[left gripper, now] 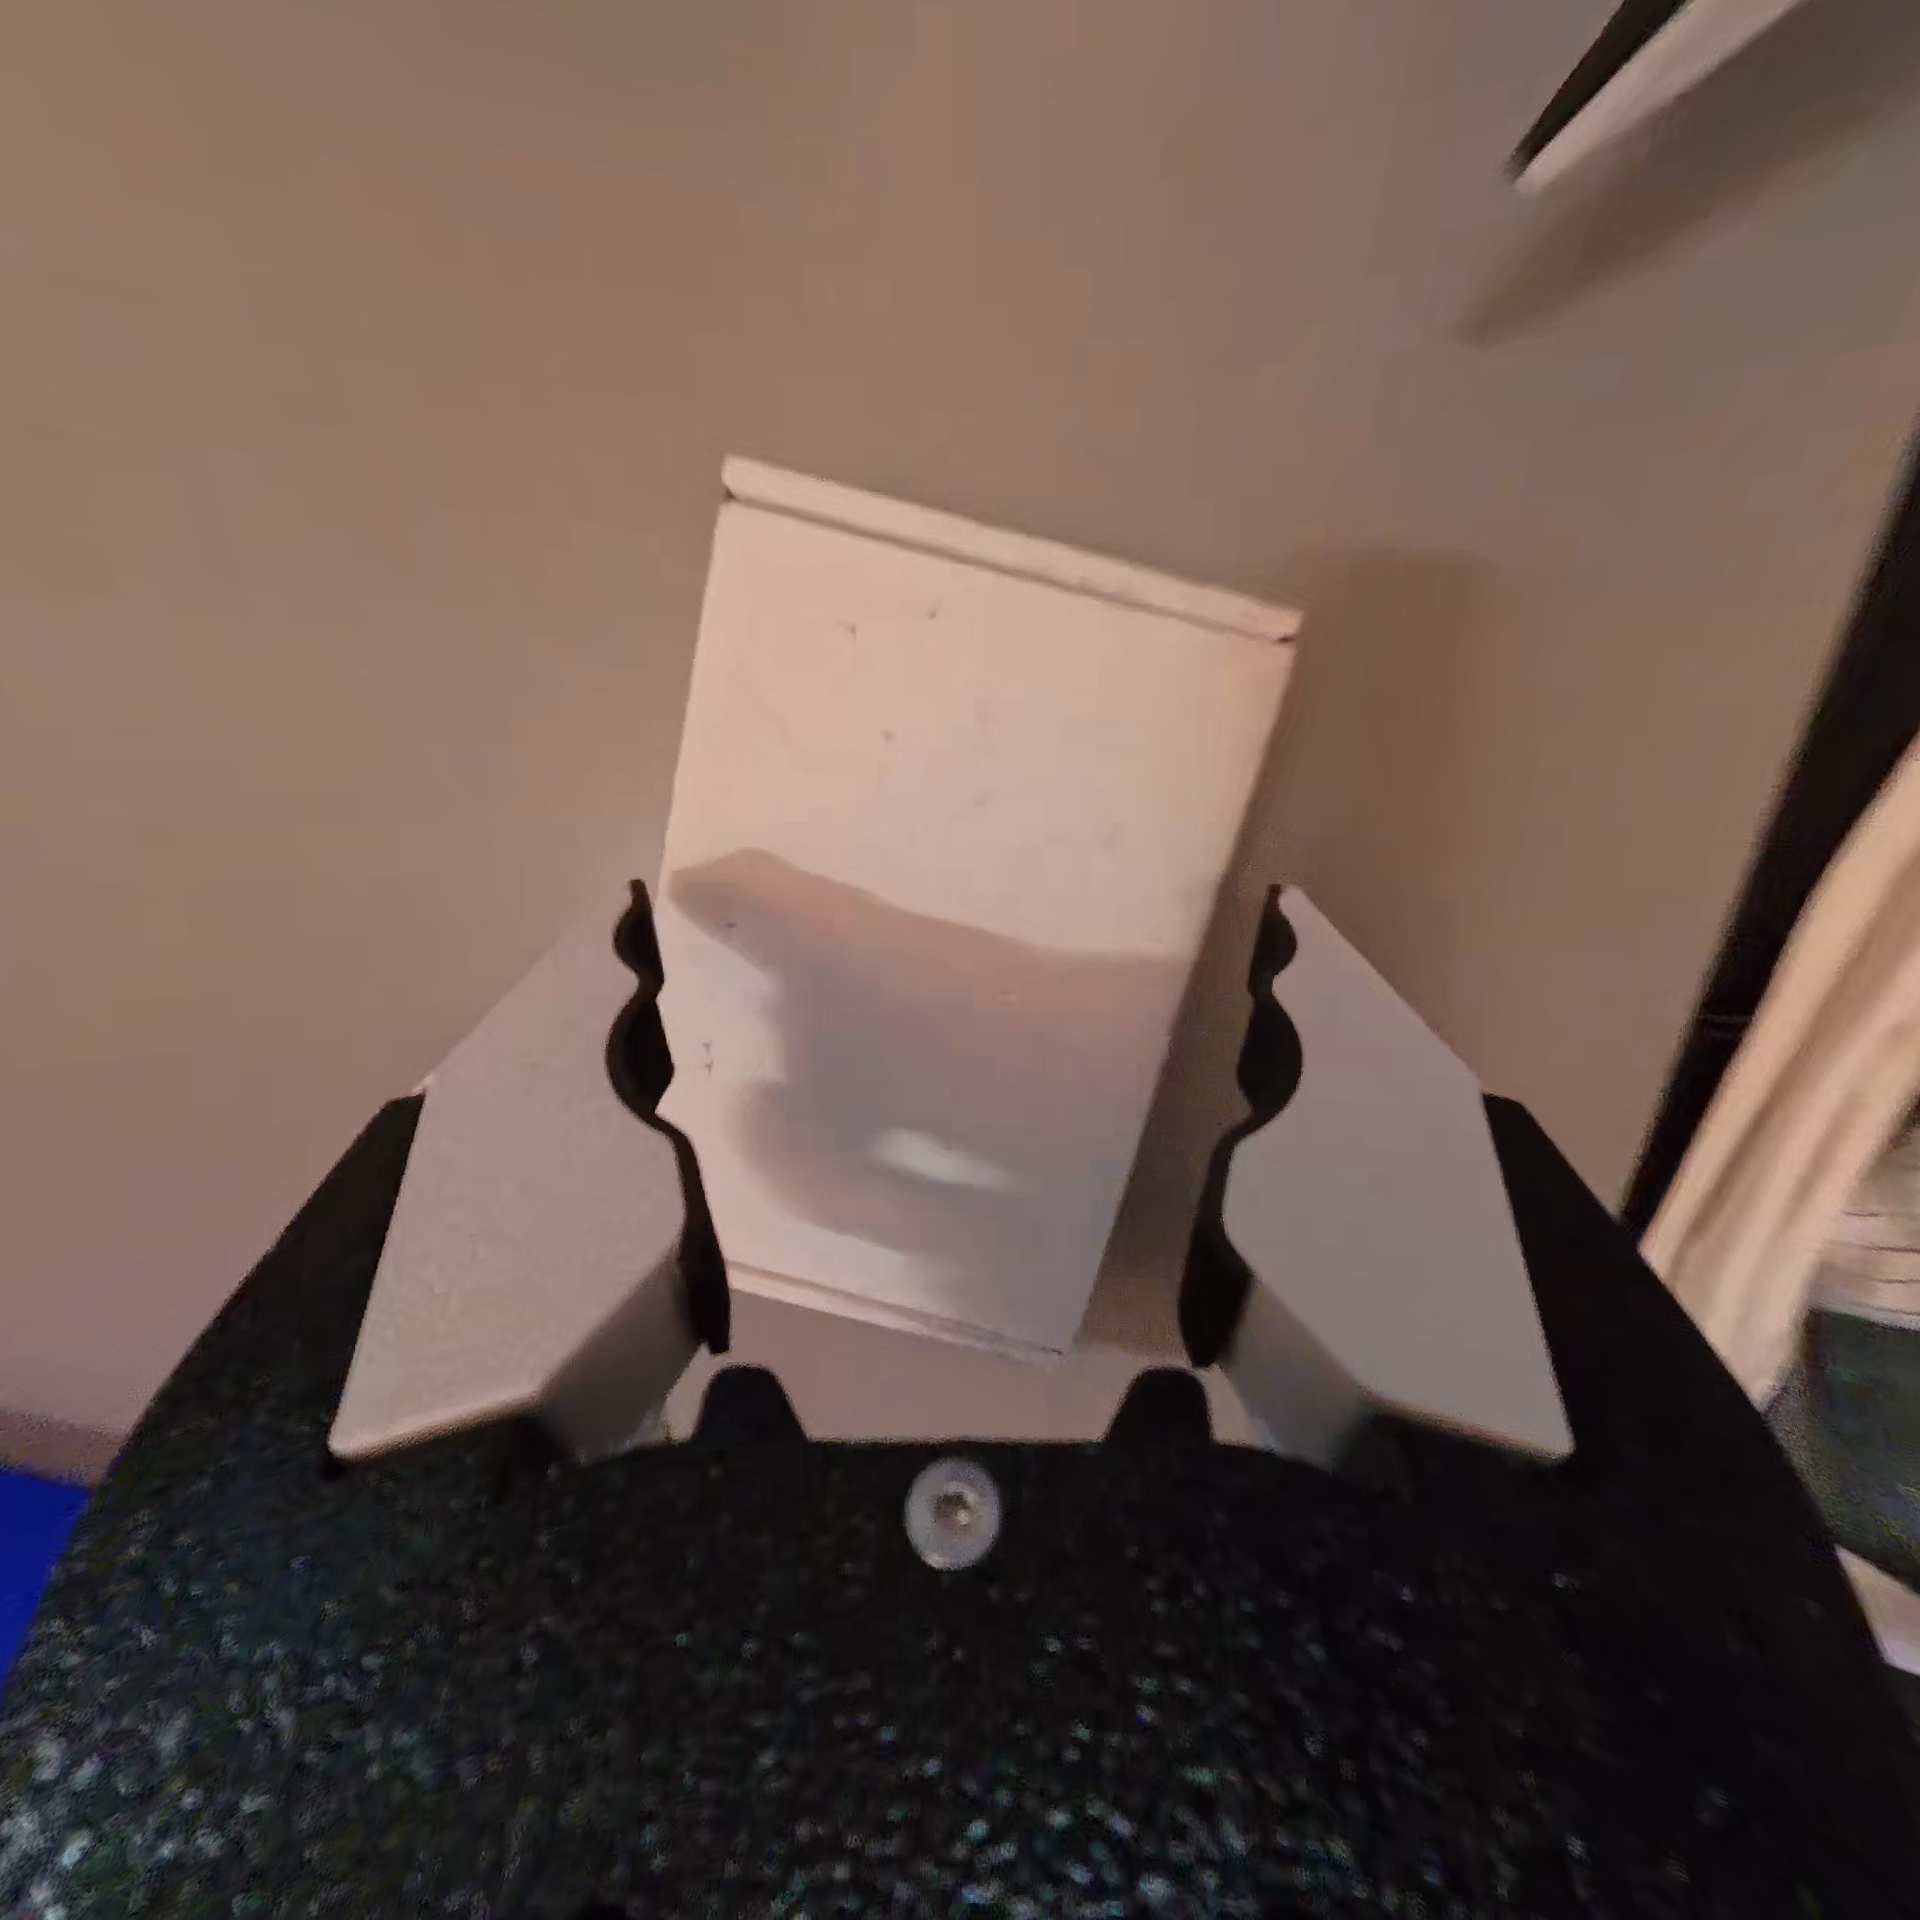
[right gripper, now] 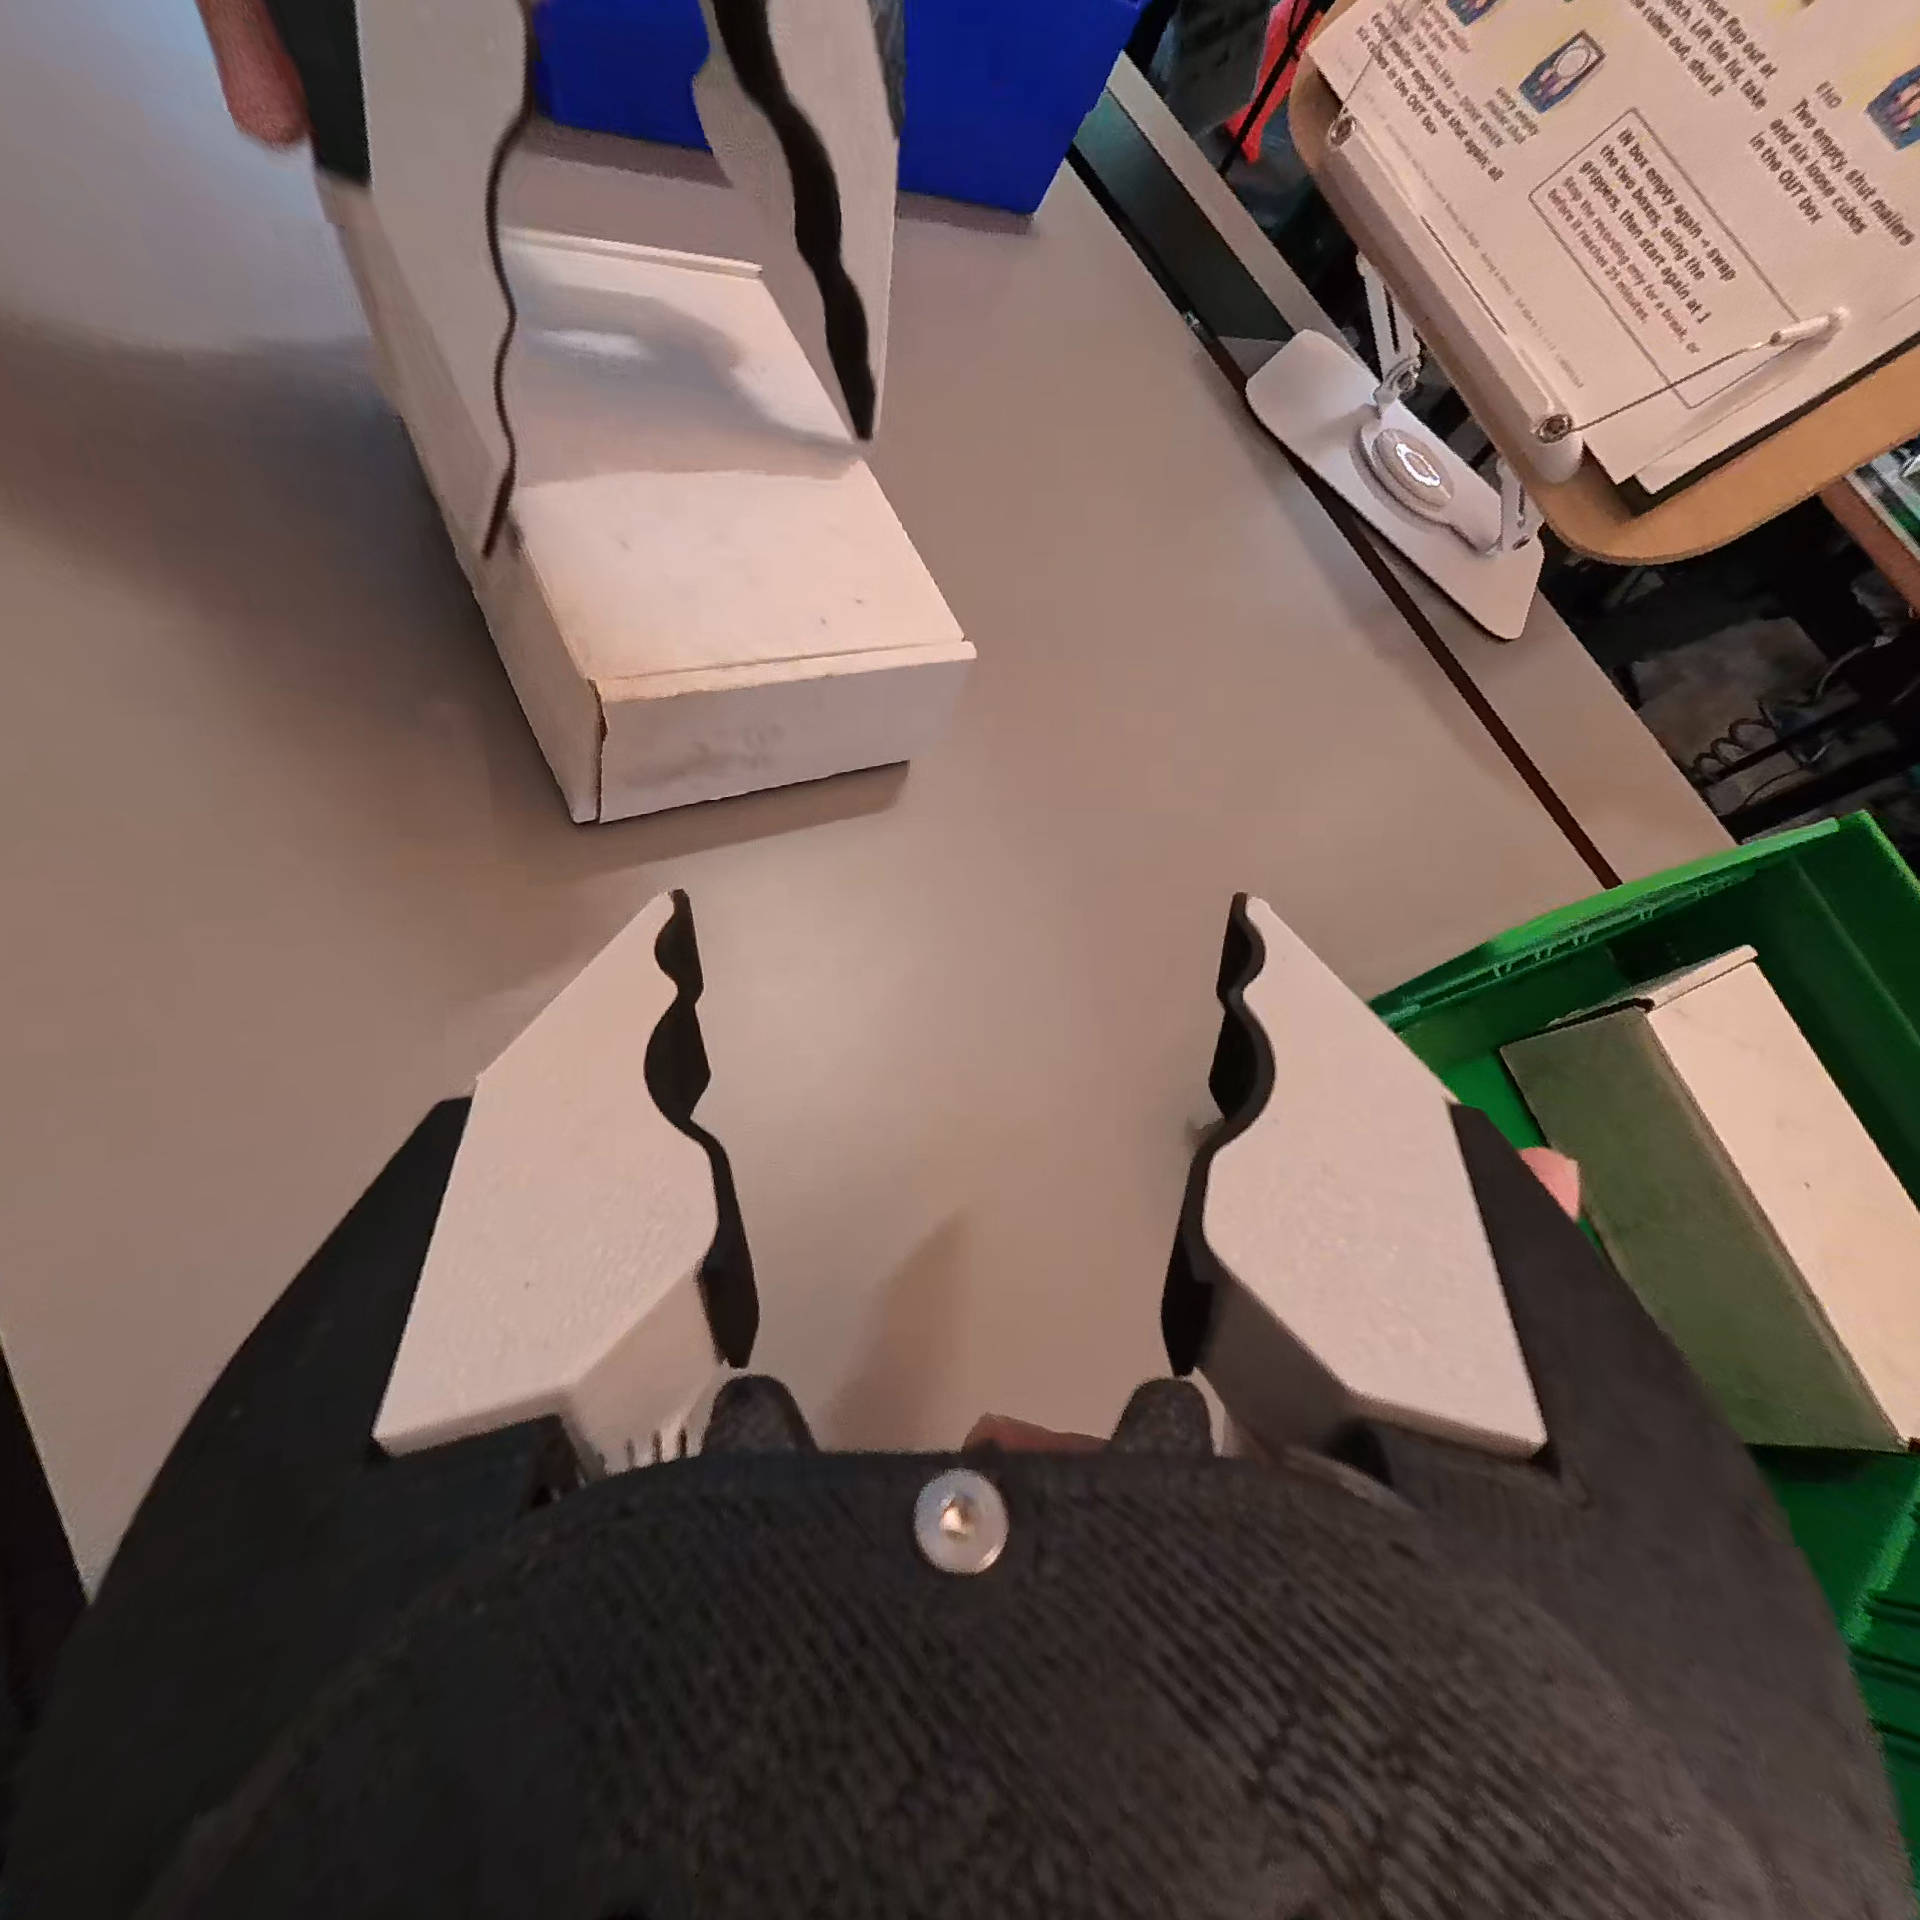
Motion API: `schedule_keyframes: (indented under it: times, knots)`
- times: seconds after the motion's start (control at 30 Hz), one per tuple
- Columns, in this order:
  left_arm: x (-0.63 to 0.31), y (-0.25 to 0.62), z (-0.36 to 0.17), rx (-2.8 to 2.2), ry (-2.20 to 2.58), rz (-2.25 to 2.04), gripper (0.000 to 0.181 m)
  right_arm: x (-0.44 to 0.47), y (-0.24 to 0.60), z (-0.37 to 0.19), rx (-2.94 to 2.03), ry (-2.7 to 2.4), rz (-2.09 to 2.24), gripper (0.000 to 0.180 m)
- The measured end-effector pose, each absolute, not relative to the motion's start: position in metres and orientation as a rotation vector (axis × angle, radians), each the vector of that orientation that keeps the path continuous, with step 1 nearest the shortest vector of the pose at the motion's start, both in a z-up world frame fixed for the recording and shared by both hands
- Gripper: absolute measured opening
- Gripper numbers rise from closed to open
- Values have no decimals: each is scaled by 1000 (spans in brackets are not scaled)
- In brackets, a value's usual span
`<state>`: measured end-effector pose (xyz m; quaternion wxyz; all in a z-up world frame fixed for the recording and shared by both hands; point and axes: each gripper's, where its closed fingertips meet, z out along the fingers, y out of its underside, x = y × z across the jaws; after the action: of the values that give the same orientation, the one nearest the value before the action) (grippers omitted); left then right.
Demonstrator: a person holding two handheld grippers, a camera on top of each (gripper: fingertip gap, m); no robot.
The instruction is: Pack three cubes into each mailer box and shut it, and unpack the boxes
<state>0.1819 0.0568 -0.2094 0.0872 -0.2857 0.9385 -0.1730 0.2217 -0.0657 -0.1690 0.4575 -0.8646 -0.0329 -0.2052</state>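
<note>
A shut white mailer box [left gripper: 966, 748] lies flat on the grey table [left gripper: 312, 416]. My left gripper [left gripper: 956, 894] is open, and its fingers straddle the box's near end. The left pad is against the box's side, and a small gap shows at the right pad. In the right wrist view the left gripper [right gripper: 681, 483] comes down from above over the same box [right gripper: 727, 582]. My right gripper [right gripper: 956, 904] is open and empty over bare table, in front of the box. No cubes show in either view.
A green bin [right gripper: 1558, 997] at the right holds a second white mailer box [right gripper: 1766, 1195]. A blue bin [right gripper: 987, 94] stands behind the first box. An instruction sheet on a stand [right gripper: 1610, 208] with a white base [right gripper: 1392, 468] sits by the table's right edge.
</note>
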Motion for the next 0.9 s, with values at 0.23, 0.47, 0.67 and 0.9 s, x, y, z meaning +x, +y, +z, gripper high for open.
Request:
schedule_keyframes:
  times: [0.23,0.47,0.67,0.9]
  knots:
    - [194,68,-169,-1079,2654,-1067,18,210,-55,-178,-2159,-223,-535,101]
    - [202,85,-187,-1235,2690,-1173,0,191,-28,-183,-2148,-456,-649,100]
    - [216,89,-190,-1318,2675,-1246,0,165,-3,-186,-2073,-655,-675,90]
    - [228,93,-203,-1428,2667,-1197,0,156,11,-206,-2091,-804,-716,90]
